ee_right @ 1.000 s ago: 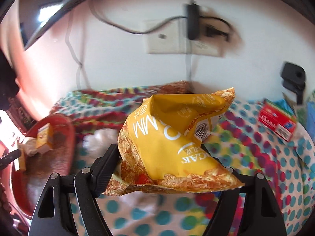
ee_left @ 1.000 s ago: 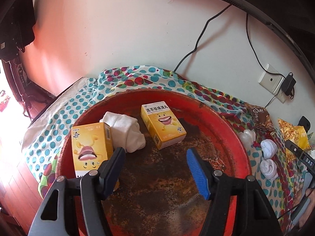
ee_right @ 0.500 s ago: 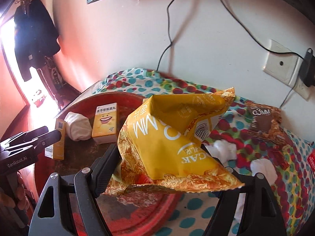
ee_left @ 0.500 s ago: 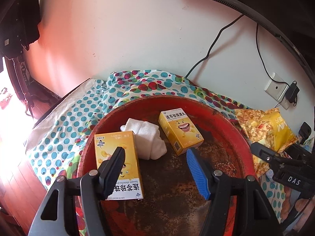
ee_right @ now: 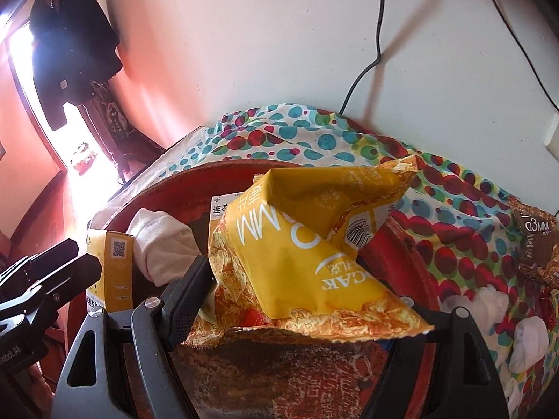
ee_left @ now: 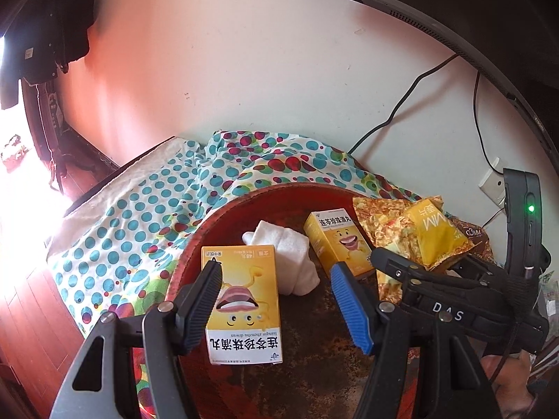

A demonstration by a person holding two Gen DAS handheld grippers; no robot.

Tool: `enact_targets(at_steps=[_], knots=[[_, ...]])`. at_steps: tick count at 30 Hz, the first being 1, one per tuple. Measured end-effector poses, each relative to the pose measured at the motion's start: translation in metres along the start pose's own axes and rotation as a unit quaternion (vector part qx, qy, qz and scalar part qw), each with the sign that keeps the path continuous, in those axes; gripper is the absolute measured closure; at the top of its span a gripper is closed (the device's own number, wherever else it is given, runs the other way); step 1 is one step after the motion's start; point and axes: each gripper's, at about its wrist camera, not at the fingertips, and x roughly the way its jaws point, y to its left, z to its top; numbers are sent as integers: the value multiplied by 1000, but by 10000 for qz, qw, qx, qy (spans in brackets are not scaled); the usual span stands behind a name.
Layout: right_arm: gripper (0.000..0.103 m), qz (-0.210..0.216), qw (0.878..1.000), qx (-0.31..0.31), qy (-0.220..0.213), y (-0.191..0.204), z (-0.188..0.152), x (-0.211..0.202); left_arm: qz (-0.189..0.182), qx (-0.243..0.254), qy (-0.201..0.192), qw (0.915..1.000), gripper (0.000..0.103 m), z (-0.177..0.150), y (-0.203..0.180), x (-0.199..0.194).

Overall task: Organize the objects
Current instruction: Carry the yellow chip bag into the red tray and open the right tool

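Observation:
A round red tray (ee_left: 223, 216) with a worn, rusty floor holds two yellow boxes and a rolled white cloth (ee_left: 290, 255). My left gripper (ee_left: 279, 303) hangs open above the tray. The nearer yellow box (ee_left: 244, 303) lies flat on the tray floor below its gap, close to the left finger and not pressed. The second box (ee_left: 335, 241) lies further back. My right gripper (ee_right: 300, 314) is shut on a crumpled yellow snack bag (ee_right: 307, 251) and holds it over the tray's (ee_right: 167, 188) right part. That bag (ee_left: 429, 234) also shows at the right of the left wrist view.
A polka-dot cloth (ee_left: 139, 216) covers the table, whose edge drops to a wooden floor on the left. A brown packet (ee_right: 534, 241) and rolled white socks (ee_right: 524, 338) lie on the cloth right of the tray. Cables and a wall socket (ee_left: 492, 181) are behind.
My right gripper has swung left with the snack bag, from above the cloth to above the tray. The left gripper shifted left; the near box now shows between its fingers.

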Motion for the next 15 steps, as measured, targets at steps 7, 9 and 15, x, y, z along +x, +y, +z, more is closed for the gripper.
enact_targets(at_steps=[7,9,15], knots=[[26,-18,9999,-69,119,7,3,16,0,16,108,9999,36,-3,-1,7],[25,-24,9999,-24,162,-3,-6,14,19,67,125,9999,36,-4,-3,8],[14,19,9998,121,171,-24,-19,0,49,146,195,9997,36,-6,-7,11]])
